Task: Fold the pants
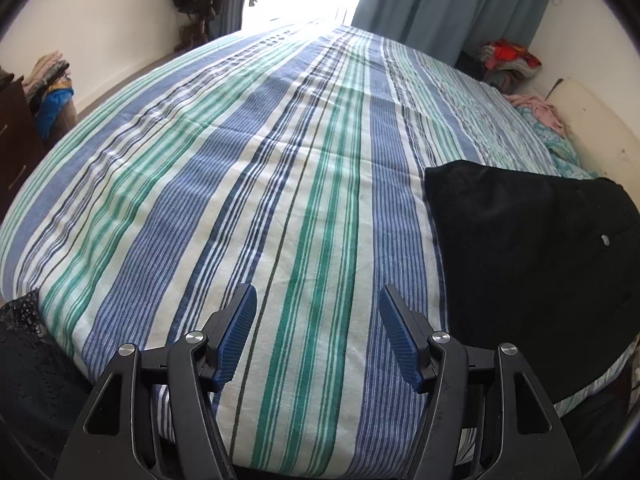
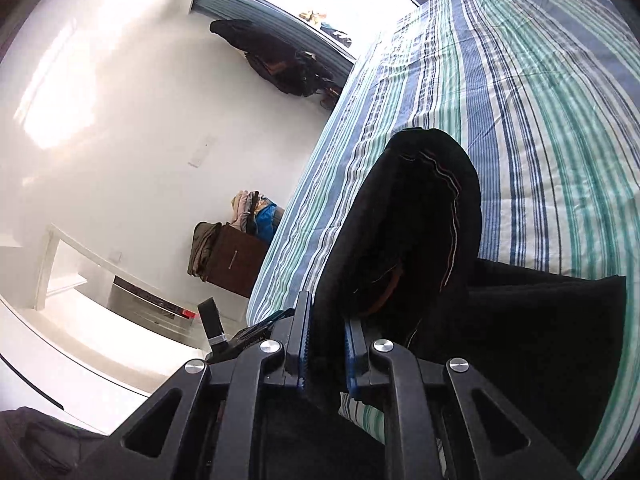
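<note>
Black pants (image 2: 420,216) sit pinched in the right claw (image 2: 326,354), apparently lifted.

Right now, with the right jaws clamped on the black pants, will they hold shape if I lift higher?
Probably not. The black pants already droop in a soft bulge beyond the right gripper, so expect sagging. The part resting on the striped bedspread will likely drag. The left gripper is open and could support it.
</note>
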Tool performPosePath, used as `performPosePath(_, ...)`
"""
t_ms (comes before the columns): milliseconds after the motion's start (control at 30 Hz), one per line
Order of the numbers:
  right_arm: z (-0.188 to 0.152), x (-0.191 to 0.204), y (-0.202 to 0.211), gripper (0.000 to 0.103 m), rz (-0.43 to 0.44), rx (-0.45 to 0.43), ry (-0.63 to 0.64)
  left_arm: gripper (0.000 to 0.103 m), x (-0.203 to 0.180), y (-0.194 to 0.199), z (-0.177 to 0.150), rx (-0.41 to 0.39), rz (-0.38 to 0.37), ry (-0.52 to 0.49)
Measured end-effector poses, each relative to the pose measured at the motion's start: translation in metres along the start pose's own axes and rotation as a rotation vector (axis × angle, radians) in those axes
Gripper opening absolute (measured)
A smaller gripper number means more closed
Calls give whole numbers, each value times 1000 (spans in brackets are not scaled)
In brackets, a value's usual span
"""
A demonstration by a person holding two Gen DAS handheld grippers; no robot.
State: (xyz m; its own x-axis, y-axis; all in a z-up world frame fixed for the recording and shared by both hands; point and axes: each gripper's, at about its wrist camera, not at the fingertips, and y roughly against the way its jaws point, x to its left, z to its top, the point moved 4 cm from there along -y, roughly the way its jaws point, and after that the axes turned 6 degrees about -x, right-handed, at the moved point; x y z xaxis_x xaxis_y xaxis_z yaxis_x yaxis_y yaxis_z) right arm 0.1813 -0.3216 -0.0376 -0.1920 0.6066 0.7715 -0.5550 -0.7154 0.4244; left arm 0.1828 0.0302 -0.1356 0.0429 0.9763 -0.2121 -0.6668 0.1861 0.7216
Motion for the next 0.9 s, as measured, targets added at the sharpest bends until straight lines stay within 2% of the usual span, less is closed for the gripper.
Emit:
performPosePath(100, -8, -16, 24, 15, -48, -15, -18, 65, -5, 1, 0, -2, -10, -15)
performPosePath(233, -24, -59, 55, 15, -123, -36, -91, 65, -12, 3, 0, -1, -28, -30)
performPosePath(400, -57, -112, 73, 14, -173, -44, -193, 65, -27, 8, -3, -5, -42, -71)
performPosePath(500, -74, -140, 68, 14, -246, -31, -224, 65, -43, 7, -7, 1, -52, -121)
performPosePath(567, -83, -149, 60, 17, -343, 3, -180, 65, -56, 8, -10, 7, -63, -158)
performPosePath(633, -81, -150, 55, 20, -375, -9, -143, 65, -69, 13, -13, 8, -83, -188)
performPosePath(700, -74, -149, 58, 37, -393, -6, -146, 66, -82, 21, -13, -6, -109, -215)
performPosePath(733, -71, -146, 63, 41, -419, 1, -135, 66, -90, 26, -12, -18, -122, -228)
performPosePath(767, -65, -142, 71, 44, -485, -1, -95, 67, -97, 30, -12, -31, -138, -241)
performPosePath(833, -50, -128, 88, 45, -586, -32, 20, 68, -116, 34, -12, -46, -174, -276)
performPosePath(900, -28, -107, 92, 45, -566, -71, 95, 70, -139, 31, -17, -36, -201, -331)
